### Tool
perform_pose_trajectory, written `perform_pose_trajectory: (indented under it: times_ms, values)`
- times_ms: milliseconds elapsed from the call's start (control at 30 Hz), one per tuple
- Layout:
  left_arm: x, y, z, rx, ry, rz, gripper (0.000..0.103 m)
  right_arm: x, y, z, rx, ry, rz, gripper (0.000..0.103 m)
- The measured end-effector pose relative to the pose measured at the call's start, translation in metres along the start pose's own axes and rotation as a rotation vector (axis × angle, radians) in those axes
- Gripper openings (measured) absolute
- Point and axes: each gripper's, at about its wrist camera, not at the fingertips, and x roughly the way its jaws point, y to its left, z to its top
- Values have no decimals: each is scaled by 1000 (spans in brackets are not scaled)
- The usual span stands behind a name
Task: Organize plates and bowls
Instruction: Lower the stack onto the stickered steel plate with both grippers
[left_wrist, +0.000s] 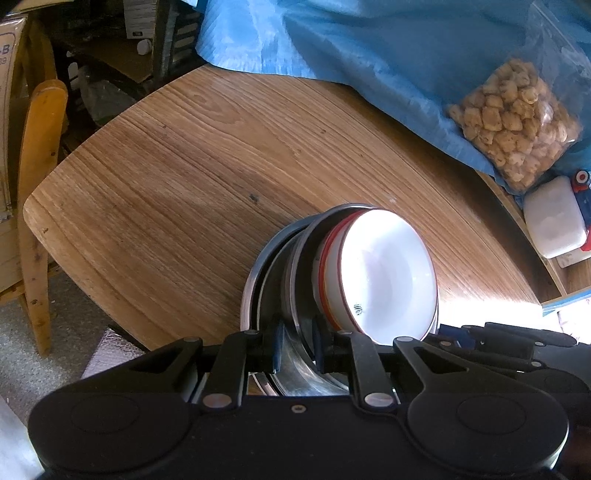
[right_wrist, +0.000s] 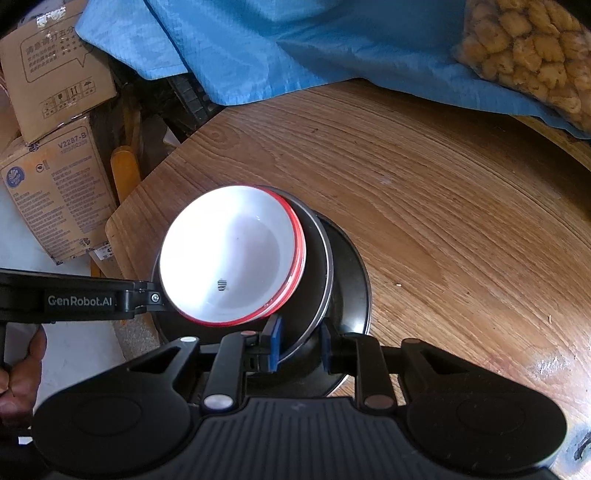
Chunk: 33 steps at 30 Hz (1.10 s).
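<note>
done: white bowl (right_wrist: 232, 254) nested on steel plates (right_wrist: 325, 266) | L gripper (left_wrist: 297, 345) & R gripper (right_wrist: 297, 345) – both pinching plate rims | left – set stack down, judging

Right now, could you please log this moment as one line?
left gripper: shut on steel plates | right gripper: shut on same | white bowl: on top

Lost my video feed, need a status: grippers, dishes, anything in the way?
Left gripper and right gripper both shut on the metal plate's rim. White bowl stacked on it. Table ahead bare; snack bag far off.
</note>
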Motion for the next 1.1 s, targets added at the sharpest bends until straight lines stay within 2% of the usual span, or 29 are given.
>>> perform_pose_trajectory:
  times_ms: [433, 733, 767, 900, 1100]
  values:
    - [-3, 2, -1, -8, -15, 14, 16, 0, 0, 0, -18, 1, 3, 32]
    - [-8, 4, -1, -12, -30, 22, 25, 0, 1, 0, -15, -4, -8, 35]
    - [-8, 5, -1, -12, -31, 30, 31, 0, 1, -1, -14, -6, -10, 35]
    - [-11, 8, 0, -24, -41, 33, 40, -2, 2, -2, -10, -11, -21, 35]
    - [-11, 9, 0, -27, -43, 34, 42, -5, 2, -3, 0, -19, -31, 36]
